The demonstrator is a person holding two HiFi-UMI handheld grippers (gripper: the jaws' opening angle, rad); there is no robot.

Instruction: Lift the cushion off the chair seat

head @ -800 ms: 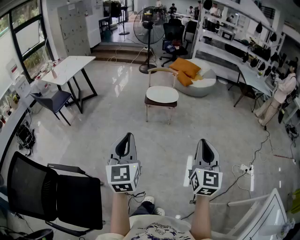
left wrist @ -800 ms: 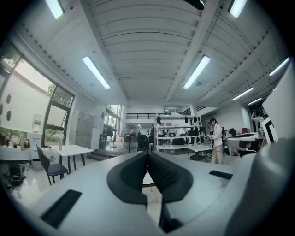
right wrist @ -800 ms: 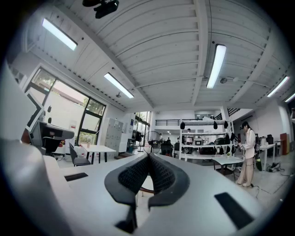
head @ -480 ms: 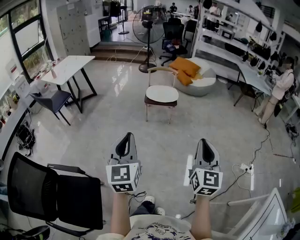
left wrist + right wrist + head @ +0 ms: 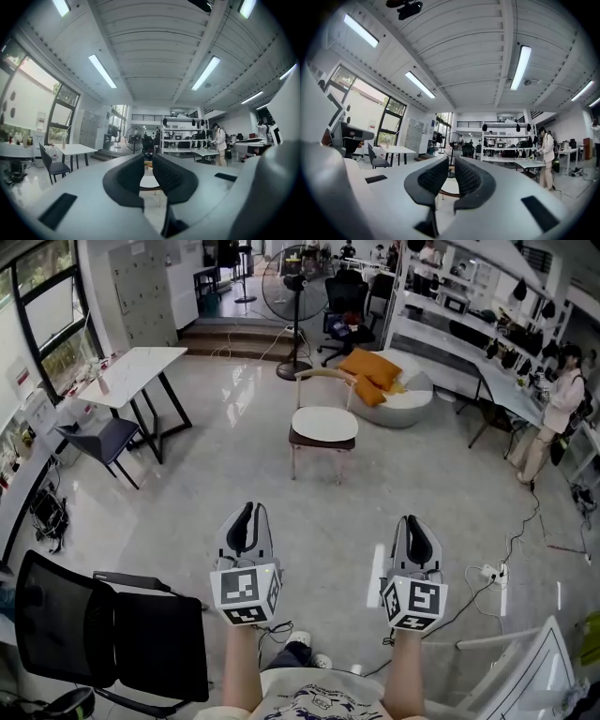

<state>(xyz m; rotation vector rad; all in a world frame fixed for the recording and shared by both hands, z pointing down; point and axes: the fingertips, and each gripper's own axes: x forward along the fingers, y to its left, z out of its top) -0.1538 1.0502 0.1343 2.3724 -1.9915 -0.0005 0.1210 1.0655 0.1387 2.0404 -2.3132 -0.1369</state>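
A wooden chair (image 5: 322, 381) stands in the middle of the room, well ahead of me. A round white cushion (image 5: 323, 424) lies on its seat. My left gripper (image 5: 246, 514) and right gripper (image 5: 415, 525) are held side by side, level, far short of the chair. Both are shut with nothing between the jaws. In the left gripper view the left gripper (image 5: 148, 165) shows the cushion (image 5: 149, 181) far off through the narrow slit. The right gripper (image 5: 451, 169) frames the cushion (image 5: 451, 186) the same way.
A black mesh office chair (image 5: 112, 634) stands close at my left. Farther off are a white table (image 5: 136, 367), a dark chair (image 5: 103, 439), a floor fan (image 5: 295, 277) and a grey pouf with orange pillows (image 5: 370, 376). A person (image 5: 553, 413) stands at the right; cables and a power strip (image 5: 487, 573) lie on the floor.
The head view has shifted slightly. Both grippers keep their side-by-side pose and stay shut. The person at the right has moved a little.
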